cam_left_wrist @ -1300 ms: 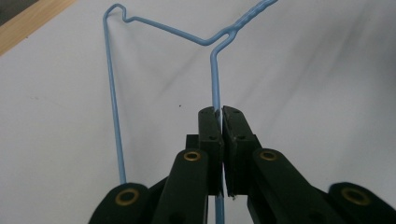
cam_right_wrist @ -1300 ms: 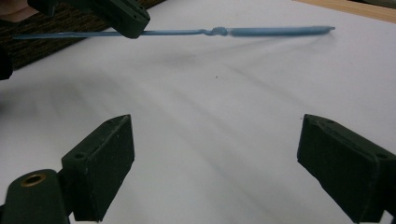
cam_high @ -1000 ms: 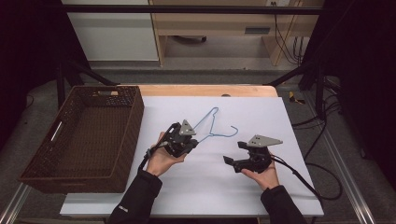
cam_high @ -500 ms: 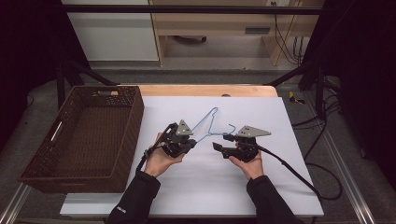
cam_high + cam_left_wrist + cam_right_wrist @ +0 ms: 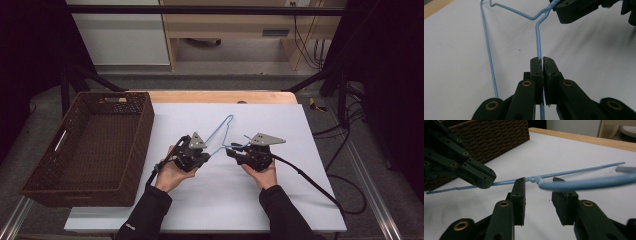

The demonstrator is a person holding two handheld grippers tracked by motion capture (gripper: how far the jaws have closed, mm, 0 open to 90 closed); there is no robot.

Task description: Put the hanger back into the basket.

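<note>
Right tongs [image 5: 235, 151] now closing around hanger [image 5: 220, 131] neck.

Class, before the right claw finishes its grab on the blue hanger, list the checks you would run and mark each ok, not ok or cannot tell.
1. Left claw clamped on blue hanger wire: ok.
2. Hanger neck between right claw jaws: ok.
3. Right claw's pads pressing the wire: not ok; they have just been closing, gaps remain.
4. Two claws apart: ok.
5. Basket free to receive: ok.
</note>
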